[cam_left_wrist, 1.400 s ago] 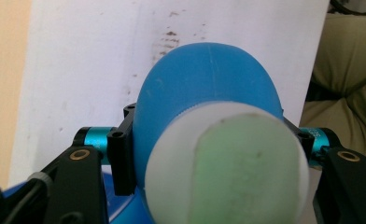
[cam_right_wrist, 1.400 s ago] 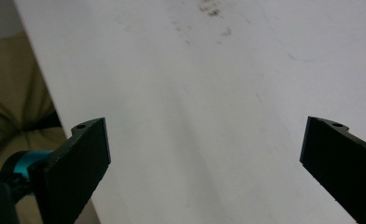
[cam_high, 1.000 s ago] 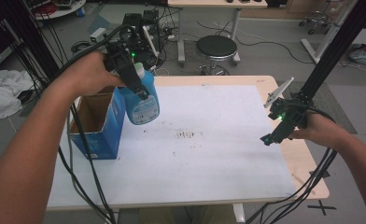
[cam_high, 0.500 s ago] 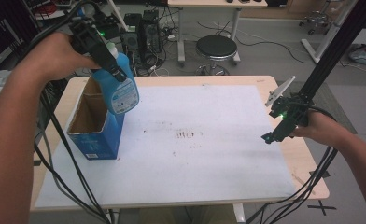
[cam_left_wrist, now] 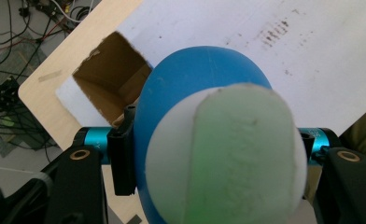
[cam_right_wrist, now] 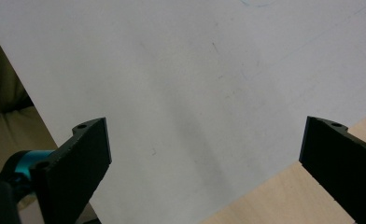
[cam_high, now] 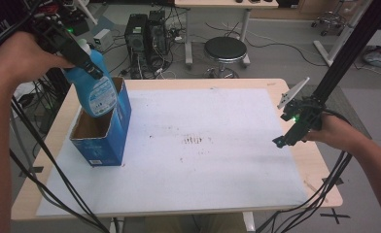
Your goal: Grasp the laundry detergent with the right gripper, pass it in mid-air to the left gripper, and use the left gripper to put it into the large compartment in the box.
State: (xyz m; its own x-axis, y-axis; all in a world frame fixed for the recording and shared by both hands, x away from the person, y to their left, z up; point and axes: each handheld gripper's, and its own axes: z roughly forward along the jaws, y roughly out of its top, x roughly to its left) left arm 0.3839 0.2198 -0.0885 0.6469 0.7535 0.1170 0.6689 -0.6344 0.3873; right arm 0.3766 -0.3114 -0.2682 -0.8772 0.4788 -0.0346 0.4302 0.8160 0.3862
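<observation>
The left gripper (cam_high: 84, 60) has its jaws clamped on the neck of a blue bottle (cam_high: 97, 94), just below the white cap (cam_left_wrist: 228, 158) that the left gripper view looks straight down on. The bottle hangs tilted, its base dipping into the open top of a blue cardboard box (cam_high: 103, 141) that stands at about nine o'clock on the table (cam_high: 320, 170); in the left gripper view the box's brown inside (cam_left_wrist: 109, 81) opens at about ten o'clock from the bottle. The right gripper (cam_high: 285, 138) hovers low at roughly three o'clock on the table, well apart from box and bottle, its jaws spread wide with nothing between them. Under them lies the white sheet (cam_right_wrist: 181, 93) covering most of the tabletop, with a patch of dark marks (cam_high: 193, 141) near its middle.
</observation>
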